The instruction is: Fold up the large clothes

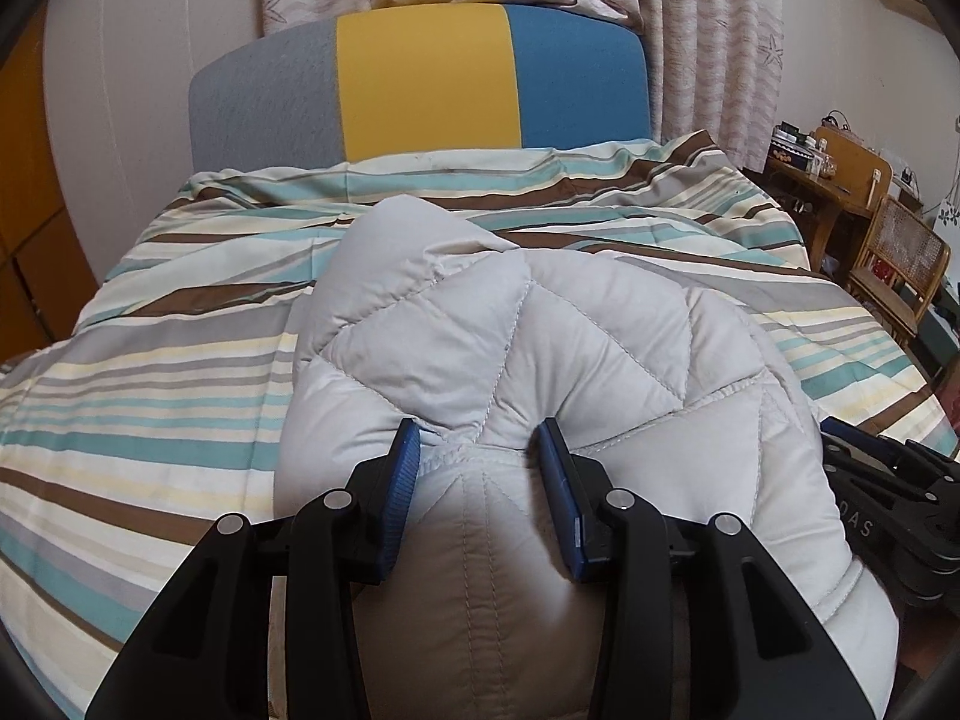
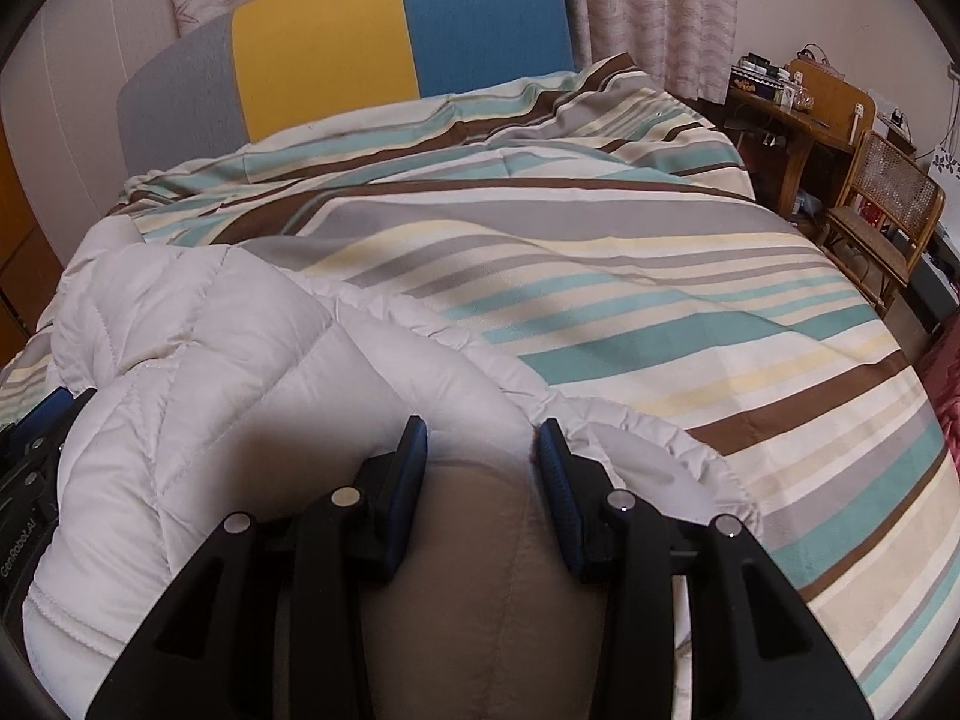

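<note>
A pale grey quilted padded jacket [image 1: 540, 348] lies bunched on the striped bed. My left gripper [image 1: 480, 435] has its blue-padded fingers around a thick fold of the jacket near a seam. In the right wrist view the same jacket [image 2: 240, 360] fills the lower left, and my right gripper [image 2: 483, 432] has its fingers around another thick fold of it. The right gripper's black body [image 1: 888, 498] shows at the right edge of the left wrist view. The left gripper's body [image 2: 30, 450] shows at the left edge of the right wrist view.
The bed cover [image 2: 660, 276] has teal, brown, grey and cream stripes. A grey, yellow and blue headboard [image 1: 420, 78] stands behind, with curtains [image 1: 708, 30] above. A wooden desk [image 2: 798, 114] and a cane chair [image 2: 882, 210] stand at the right.
</note>
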`<state>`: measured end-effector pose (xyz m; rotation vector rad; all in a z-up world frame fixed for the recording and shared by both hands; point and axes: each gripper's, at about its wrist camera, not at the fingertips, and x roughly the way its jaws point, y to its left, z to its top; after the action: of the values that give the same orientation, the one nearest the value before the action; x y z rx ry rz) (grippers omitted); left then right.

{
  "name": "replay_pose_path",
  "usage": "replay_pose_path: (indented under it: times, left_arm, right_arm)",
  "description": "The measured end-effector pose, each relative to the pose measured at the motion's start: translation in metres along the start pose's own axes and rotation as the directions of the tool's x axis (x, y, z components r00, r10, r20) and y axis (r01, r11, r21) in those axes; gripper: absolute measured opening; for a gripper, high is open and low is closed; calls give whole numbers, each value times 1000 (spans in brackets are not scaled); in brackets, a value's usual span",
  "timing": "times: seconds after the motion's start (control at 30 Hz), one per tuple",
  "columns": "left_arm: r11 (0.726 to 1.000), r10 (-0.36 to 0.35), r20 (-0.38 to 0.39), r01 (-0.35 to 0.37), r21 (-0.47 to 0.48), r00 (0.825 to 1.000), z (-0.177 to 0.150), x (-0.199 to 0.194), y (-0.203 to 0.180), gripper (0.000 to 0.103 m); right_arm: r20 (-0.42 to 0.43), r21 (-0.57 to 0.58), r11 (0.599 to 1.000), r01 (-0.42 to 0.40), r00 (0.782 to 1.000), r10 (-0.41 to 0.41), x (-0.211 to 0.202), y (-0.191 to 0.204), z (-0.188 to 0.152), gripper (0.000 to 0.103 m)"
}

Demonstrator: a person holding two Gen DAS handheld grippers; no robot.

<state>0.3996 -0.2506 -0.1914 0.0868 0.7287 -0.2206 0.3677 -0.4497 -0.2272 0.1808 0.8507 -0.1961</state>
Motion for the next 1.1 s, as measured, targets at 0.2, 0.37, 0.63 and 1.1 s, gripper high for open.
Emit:
replay_pose_path:
  times: [0.2,0.37,0.63,1.1]
  left_arm:
    - [1000,-11,-35,12,17,999,11,-14,0,44]
    - [999,-48,-6,48,-17,999,54,-27,-2,77]
    - [992,35,-120,-20,128,992,49,48,-36,82]
    - [989,35,-46,-28,147,998,20,8,-33,84]
  right_arm:
    - [16,-1,1000,4,1000,-4,-2,0,-2,38]
    - [34,11,1000,-1,999,0,-7,-2,-3,38]
    - [35,49,999,-18,999,17,-7,-10,-3,38]
    - [61,52,998,-27,998,23,-9,-11,-4,39]
